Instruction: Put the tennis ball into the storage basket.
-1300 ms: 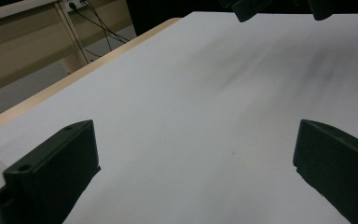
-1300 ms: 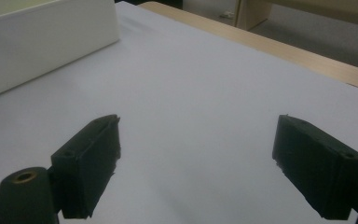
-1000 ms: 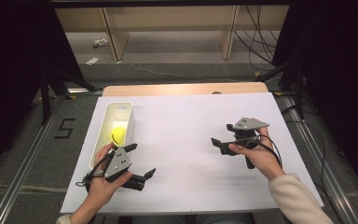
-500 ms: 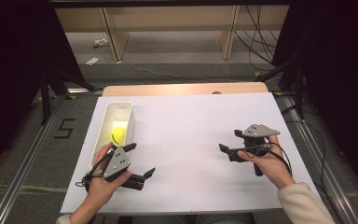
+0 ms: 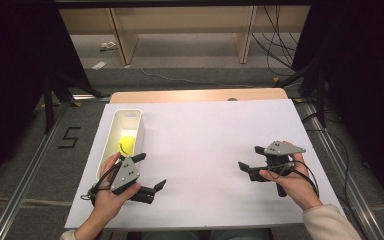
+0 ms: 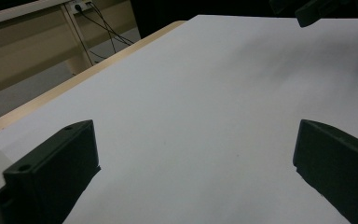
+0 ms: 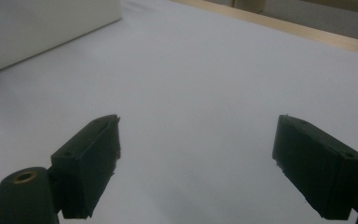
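Tools both released: my left tool point(image 5: 147, 179) and right tool point(image 5: 251, 161) rest low over the bench point(image 5: 215, 130), grasping nothing. Yellow ball point(image 5: 126, 145) sits inside the white bin point(image 5: 136, 116) at far left, seemingly delivered already.

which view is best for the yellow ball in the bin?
High view: the yellow ball lies in plain sight inside the white bin, seen from above. The right gripper view catches the bin's outer wall, ball hidden behind it. The left gripper view catches just a white corner at its left edge, likely the bin.
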The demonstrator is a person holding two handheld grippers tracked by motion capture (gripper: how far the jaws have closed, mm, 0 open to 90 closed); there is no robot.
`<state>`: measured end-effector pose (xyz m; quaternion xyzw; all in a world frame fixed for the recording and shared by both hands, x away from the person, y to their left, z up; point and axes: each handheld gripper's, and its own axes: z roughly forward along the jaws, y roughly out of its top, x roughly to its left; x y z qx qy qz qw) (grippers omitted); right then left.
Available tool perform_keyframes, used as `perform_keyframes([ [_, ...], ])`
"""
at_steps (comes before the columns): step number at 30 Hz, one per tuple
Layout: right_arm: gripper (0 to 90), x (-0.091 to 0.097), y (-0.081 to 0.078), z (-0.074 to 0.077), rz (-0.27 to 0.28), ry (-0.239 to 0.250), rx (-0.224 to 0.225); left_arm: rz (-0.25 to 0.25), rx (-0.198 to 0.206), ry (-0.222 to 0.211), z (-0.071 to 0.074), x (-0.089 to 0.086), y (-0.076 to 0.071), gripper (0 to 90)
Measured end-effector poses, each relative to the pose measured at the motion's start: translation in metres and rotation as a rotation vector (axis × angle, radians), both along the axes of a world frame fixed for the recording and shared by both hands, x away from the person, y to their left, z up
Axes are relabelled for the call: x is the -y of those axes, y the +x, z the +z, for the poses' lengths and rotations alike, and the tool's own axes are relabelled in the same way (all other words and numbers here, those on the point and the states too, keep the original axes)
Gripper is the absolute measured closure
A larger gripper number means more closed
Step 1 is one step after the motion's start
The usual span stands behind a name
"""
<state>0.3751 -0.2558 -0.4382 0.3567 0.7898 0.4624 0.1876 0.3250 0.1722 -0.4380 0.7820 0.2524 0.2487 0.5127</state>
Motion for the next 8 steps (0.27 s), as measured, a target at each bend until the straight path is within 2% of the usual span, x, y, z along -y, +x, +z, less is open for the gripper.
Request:
perform_keyframes([
  [6, 15.7, -0.0010, -0.0015, -0.0011, 0.005, 0.001, -0.006, -0.003, 0.001, -0.003, 0.0005, -0.0001, -0.0001, 0.0],
  [8, 15.7, -0.0013, -0.0018, -0.0011, 0.006, 0.004, -0.009, -0.010, -0.005, -0.017, 0.0008, 0.0002, 0.0003, 0.0],
])
